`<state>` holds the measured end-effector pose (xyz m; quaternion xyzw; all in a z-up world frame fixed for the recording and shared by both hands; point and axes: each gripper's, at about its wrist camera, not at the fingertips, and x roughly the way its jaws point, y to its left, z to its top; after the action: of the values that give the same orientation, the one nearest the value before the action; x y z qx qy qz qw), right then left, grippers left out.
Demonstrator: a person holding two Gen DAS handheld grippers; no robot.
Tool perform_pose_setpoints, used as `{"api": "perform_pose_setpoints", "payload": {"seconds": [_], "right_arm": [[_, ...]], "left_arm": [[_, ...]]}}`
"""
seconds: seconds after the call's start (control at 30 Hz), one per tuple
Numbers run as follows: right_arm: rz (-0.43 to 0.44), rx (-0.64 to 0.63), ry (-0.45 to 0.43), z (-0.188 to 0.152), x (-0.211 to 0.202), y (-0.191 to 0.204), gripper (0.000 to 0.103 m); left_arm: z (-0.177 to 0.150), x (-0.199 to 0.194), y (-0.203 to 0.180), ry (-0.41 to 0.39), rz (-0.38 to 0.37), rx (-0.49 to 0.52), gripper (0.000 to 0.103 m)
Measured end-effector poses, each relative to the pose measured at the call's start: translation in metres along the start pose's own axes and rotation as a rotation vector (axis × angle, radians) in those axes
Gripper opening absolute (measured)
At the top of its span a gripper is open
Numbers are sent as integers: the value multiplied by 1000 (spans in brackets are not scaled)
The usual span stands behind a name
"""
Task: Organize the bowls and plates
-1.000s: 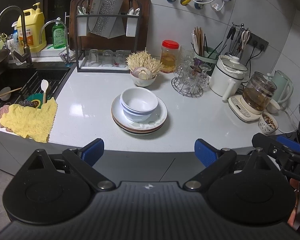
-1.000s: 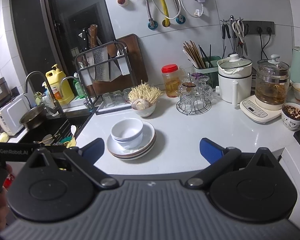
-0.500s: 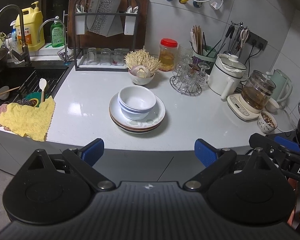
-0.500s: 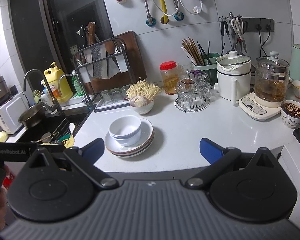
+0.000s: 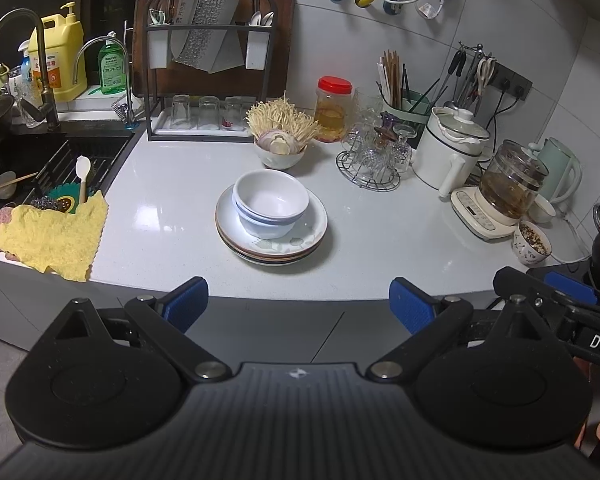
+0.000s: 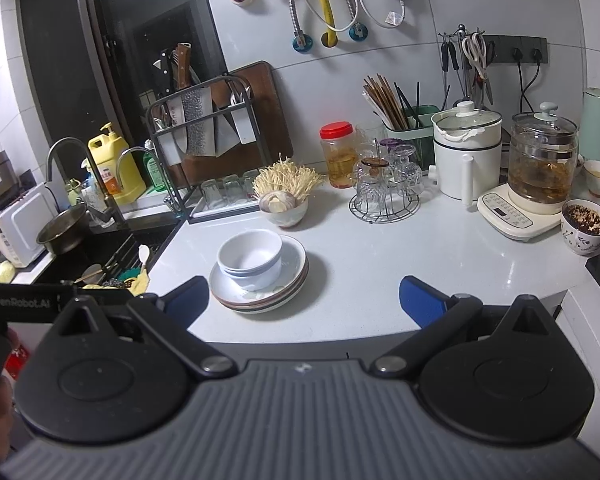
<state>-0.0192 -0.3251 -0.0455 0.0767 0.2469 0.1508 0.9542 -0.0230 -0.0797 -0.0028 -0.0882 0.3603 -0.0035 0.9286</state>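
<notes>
- right now the countertop (image 5: 380, 248) carries your stack: plates (image 5: 271, 236) mid-counter, nested bowls (image 5: 271, 208) on top.
- your left gripper (image 5: 298, 298) and right gripper (image 6: 304, 296) both gape wide, empty, short of the counter's edge.
- careful: pinch one bowl rim off-centre and the nested pair may tip or slide.

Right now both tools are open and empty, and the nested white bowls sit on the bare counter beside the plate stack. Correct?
Not quite. The nested white bowls sit on top of the plate stack, not beside it; the left wrist view shows this. Left tool and right tool are open and empty.
</notes>
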Motion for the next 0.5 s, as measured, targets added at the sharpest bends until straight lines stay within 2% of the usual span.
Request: {"api": "perform_pose_setpoints", "payload": {"seconds": [0.5], "right_arm": [[-2, 0, 2, -2, -1, 5, 103]], "left_arm": [[-2, -4, 8, 3, 4, 12, 99]]}}
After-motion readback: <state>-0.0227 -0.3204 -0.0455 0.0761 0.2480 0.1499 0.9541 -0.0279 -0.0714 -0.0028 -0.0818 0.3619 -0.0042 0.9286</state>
